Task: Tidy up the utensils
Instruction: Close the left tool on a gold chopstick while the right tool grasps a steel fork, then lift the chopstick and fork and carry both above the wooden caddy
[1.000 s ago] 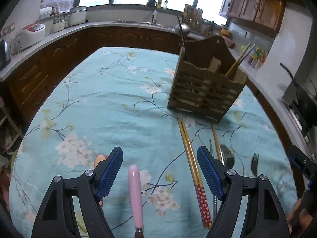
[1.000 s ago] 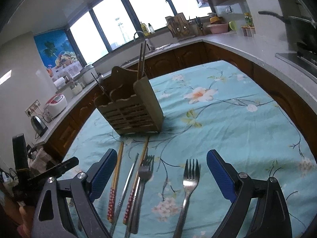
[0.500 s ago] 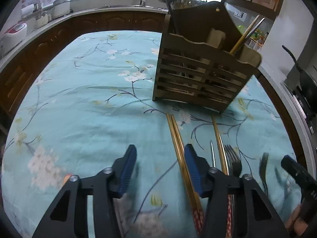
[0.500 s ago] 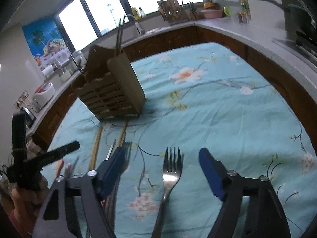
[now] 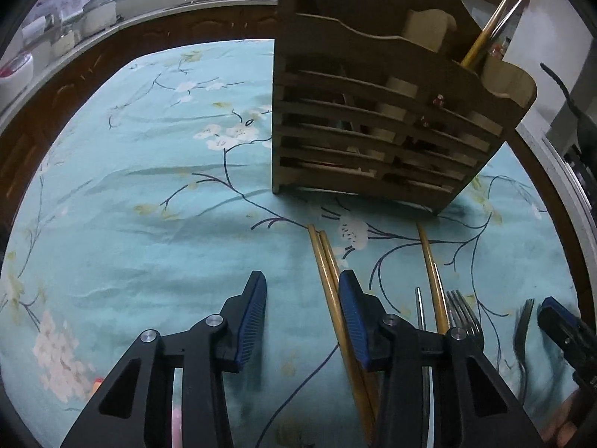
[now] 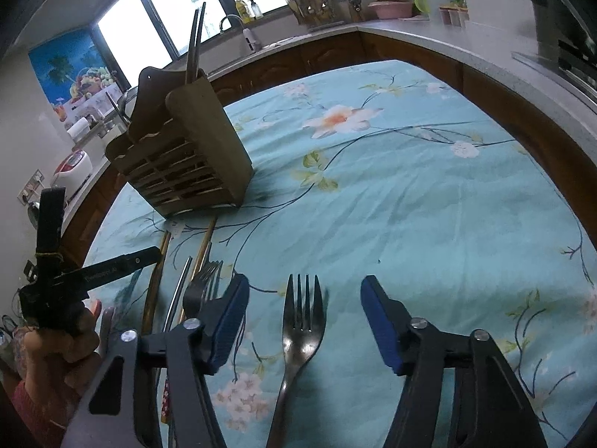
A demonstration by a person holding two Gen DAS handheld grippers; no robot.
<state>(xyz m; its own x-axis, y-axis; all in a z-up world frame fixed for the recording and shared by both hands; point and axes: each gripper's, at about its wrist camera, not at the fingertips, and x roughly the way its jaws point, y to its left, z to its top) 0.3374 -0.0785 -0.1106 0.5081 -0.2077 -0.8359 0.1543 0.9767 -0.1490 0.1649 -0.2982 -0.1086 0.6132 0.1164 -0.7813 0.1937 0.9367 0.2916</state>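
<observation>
My right gripper [image 6: 304, 321] has lowered over the fork [image 6: 298, 339], jaws just narrowing, not yet touching it. My left gripper [image 5: 302, 317] has shifted beside the chopstick pair [image 5: 328, 280], jaws narrowing on bare cloth. Both pickups pending; the holder [image 5: 377, 127] stands beyond.

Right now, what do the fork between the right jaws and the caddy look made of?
Fork: looks like polished steel; dark, mirror-like glints on the neck and tines. Utensil caddy: looks like unfinished wood or thin plywood; matte tan slats with cut edges, no gloss.
</observation>
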